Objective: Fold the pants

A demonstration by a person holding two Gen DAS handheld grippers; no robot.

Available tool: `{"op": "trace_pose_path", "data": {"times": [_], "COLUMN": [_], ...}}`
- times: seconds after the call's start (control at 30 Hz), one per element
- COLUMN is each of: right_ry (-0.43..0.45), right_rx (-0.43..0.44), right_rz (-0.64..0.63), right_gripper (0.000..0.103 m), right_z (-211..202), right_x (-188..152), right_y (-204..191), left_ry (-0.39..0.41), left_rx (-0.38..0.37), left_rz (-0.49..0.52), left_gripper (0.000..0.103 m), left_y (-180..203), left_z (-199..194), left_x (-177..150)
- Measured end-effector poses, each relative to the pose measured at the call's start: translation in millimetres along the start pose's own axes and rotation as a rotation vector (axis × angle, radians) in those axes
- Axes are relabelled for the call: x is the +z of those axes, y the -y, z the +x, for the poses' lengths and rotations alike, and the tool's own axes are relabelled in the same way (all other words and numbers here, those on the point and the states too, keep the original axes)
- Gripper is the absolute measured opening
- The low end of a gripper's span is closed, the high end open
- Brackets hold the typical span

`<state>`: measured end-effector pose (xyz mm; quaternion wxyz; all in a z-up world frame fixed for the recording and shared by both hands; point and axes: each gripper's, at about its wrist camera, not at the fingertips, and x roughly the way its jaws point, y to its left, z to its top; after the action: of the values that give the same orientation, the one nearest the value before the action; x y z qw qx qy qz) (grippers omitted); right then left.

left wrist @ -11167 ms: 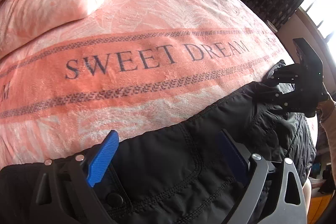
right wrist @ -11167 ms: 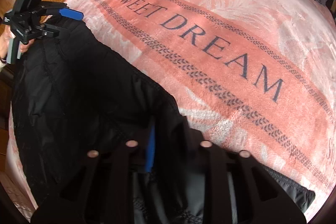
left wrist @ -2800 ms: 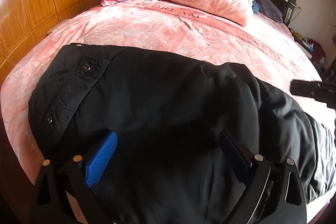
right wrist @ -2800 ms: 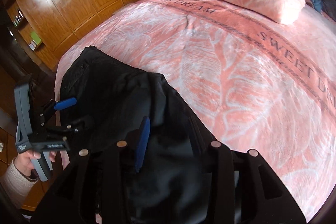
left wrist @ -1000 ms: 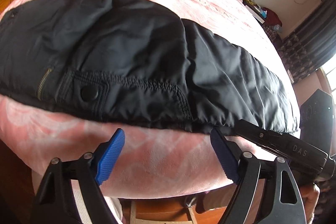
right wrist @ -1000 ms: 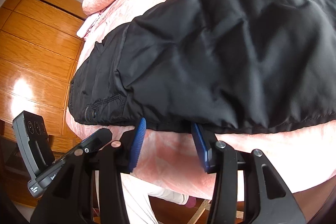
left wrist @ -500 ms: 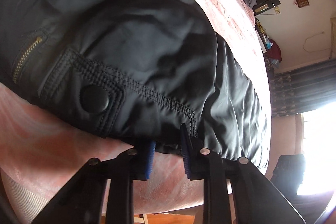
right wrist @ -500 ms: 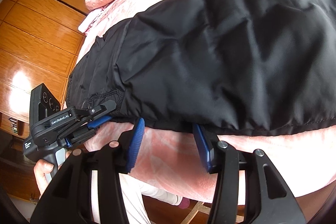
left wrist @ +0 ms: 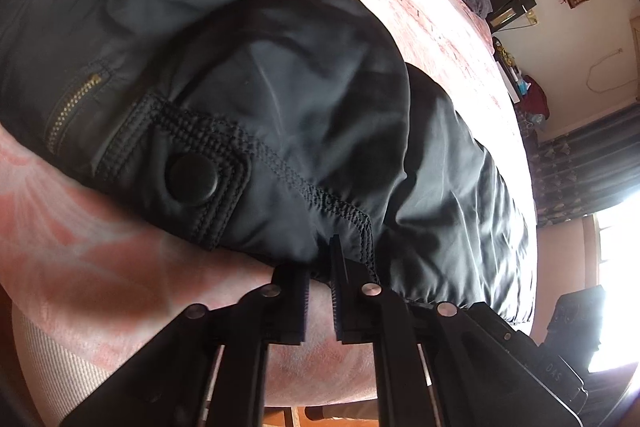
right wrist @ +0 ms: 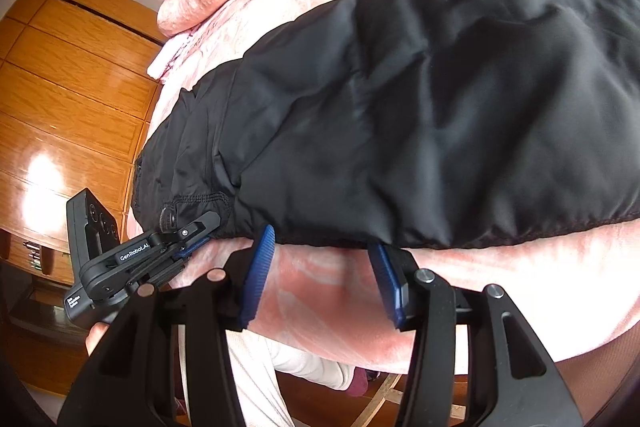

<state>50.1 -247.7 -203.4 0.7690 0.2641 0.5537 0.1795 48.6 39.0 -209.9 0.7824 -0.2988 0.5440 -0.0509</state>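
Left claw (left wrist: 320, 263) clamped on pants (left wrist: 248, 99) hem; right claw (right wrist: 320, 267) apart, opening, empty—bite deeper before lifting.

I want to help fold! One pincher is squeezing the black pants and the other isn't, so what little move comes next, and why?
Probably the right gripper should nudge forward until the near hem goes between its pads. The left gripper is already shut on the edge of the shiny black padded pants, beside the stitched flap. The right one's jaws are opening and hold nothing: they sit at the hem over the fluffy pink blanket. Both need hold before lifting.
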Motion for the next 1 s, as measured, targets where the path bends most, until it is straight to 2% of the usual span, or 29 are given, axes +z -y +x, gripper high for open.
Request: {"op": "trace_pose_path", "data": {"times": [0.03, 0.07, 0.13, 0.23, 0.33, 0.43, 0.53, 0.67, 0.7, 0.8, 0.83, 0.9, 1.0], "right_ry": [0.008, 0.023, 0.071, 0.176, 0.286, 0.322, 0.336, 0.363, 0.363, 0.356, 0.357, 0.360, 0.358], "right_rx": [-0.011, -0.020, -0.046, -0.084, -0.177, -0.265, -0.242, -0.231, -0.230, -0.285, -0.284, -0.286, -0.291], "right_rz": [0.003, 0.004, 0.025, 0.110, 0.202, 0.284, 0.346, 0.388, 0.392, 0.366, 0.349, 0.310, 0.299], "right_gripper": [0.056, 0.057, 0.057, 0.057, 0.060, 0.061, 0.058, 0.054, 0.053, 0.026, 0.021, 0.014, 0.011], "right_z": [-7, -15, -39, -87, -139, -169, -180, -180, -179, -177, -179, -185, -189], "right_x": [0, 0, 0, -5, -11, -13, -11, -5, -4, 1, 0, 1, -3], "right_y": [4, 8, 23, 59, 104, 151, 186, 204, 207, 208, 207, 202, 191], "left_ry": [0.002, 0.003, 0.010, 0.023, 0.023, 0.029, 0.039, 0.057, 0.058, 0.058, 0.053, 0.050, 0.050], "left_rx": [-0.003, -0.014, -0.027, -0.011, -0.007, 0.011, 0.035, 0.086, 0.103, 0.150, 0.159, 0.169, 0.189], "left_rz": [0.000, -0.001, 0.002, 0.018, 0.011, 0.017, 0.033, 0.072, 0.086, 0.126, 0.137, 0.152, 0.176], "left_gripper": [0.018, 0.031, 0.043, 0.043, 0.043, 0.043, 0.043, 0.043, 0.043, 0.043, 0.043, 0.043, 0.040], "left_y": [0, 3, 8, 12, 12, 14, 18, 24, 27, 36, 38, 42, 48], "left_z": [-2, -2, -2, -1, 2, 3, 4, 3, 4, 7, 8, 8, 9], "left_x": [-1, -2, -4, -5, -4, -4, -5, -8, -9, -9, -9, -8, -9]}}
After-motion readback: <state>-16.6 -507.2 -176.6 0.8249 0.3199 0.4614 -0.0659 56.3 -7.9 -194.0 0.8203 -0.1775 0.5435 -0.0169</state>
